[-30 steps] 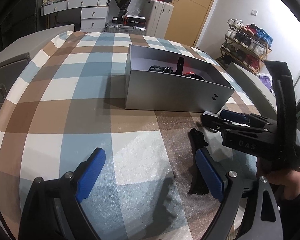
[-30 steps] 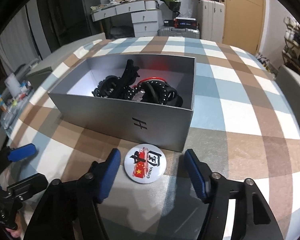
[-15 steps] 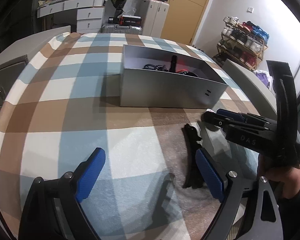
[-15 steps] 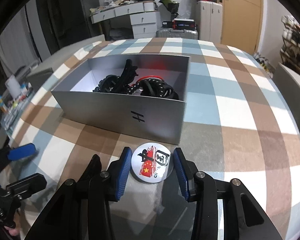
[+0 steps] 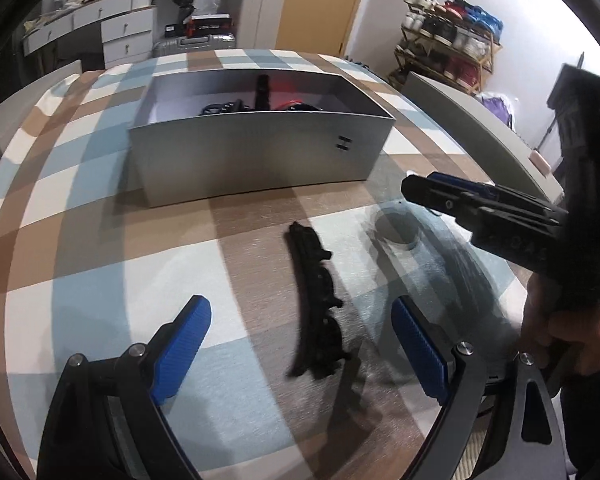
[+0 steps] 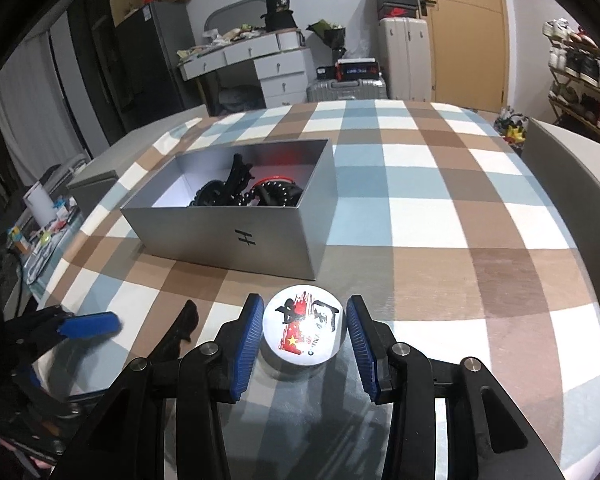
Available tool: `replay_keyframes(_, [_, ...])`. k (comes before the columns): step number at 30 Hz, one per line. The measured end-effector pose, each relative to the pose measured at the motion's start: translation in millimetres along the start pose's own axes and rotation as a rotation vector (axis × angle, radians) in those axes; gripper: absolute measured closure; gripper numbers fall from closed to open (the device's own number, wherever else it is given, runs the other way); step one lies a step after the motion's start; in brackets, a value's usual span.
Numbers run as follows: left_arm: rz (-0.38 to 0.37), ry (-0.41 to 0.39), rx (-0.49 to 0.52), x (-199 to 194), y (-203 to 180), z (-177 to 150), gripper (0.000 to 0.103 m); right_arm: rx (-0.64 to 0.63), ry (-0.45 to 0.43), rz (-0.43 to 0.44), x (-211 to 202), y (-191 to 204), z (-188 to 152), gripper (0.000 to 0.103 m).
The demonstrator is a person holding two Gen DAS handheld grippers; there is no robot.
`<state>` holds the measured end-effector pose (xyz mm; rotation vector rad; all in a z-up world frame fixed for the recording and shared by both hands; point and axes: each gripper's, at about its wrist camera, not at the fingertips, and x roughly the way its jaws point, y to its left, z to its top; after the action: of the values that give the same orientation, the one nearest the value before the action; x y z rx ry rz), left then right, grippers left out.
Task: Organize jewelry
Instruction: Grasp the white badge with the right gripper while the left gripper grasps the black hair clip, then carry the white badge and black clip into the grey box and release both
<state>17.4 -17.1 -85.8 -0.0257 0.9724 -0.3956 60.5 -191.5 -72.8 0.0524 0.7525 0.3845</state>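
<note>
- Jewelry: a black hair clip (image 5: 318, 312) lies flat on the checked surface (image 5: 100, 216), in front of the silver box (image 5: 260, 160) and apart from it.
- Left claw (image 5: 300, 348) is wide open, blue pads on either side of the clip's near end, neither touching it.
- Silver box is open-topped, set at mid-surface; inside is a tangle of black hair pieces (image 6: 236, 190) with a red band (image 6: 274, 178) toward the right end.
- Round badge (image 6: 304, 330), white with red and black print, sits between the pads of the right claw (image 6: 305, 346), just in front of the box's near right corner.
- Right claw's jaws have just been closing in; pads sit against the badge's rim on both sides, gripping it. The badge casts a shadow on the cloth below it.
- In the left wrist view, the right claw shows from the side with a hand (image 5: 572, 336) on its grip; the badge itself is hidden there.
</note>
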Motion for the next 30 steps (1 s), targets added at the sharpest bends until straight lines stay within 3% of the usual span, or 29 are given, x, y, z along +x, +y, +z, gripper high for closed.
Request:
replay_keyframes(3, [0.064, 0.032, 0.028, 6.5, -4.9, 2.6, 0.015, 0.000, -0.020, 0.005, -6.3, -2.8, -1.3, 0.061])
replay_keyframes(6, [0.051, 0.026, 0.066, 4.9, -9.8, 2.1, 0.019, 0.002, -0.036, 0.012, -11.1, -5.2, -2.1, 0.061])
replay_keyframes(10, [0.054, 0.057, 0.076, 9.1, -11.9, 5.4, 0.047, -0.003, -0.051, 0.014, -14.8, -5.5, -3.9, 0.061])
replay_keyframes(15, [0.047, 0.064, 0.095, 9.4, -13.3, 7.6, 0.070, 0.006, -0.054, 0.024, -16.0, -7.0, -4.3, 0.061])
replay_keyframes(17, [0.053, 0.067, 0.107, 8.5, -14.6, 6.7, 0.089, 0.008, -0.056, 0.022, -17.1, -7.4, -4.5, 0.061])
replay_keyframes(23, [0.067, 0.039, 0.146, 1.7, -20.5, 5.1, 0.090, 0.021, -0.061, 0.033, -21.6, -7.2, -3.5, 0.061])
replay_keyframes(30, [0.041, -0.052, 0.129, -31.1, -16.3, 14.2, 0.090, 0.108, -0.095, 0.162, -38.8, -10.4, 6.3, 0.061])
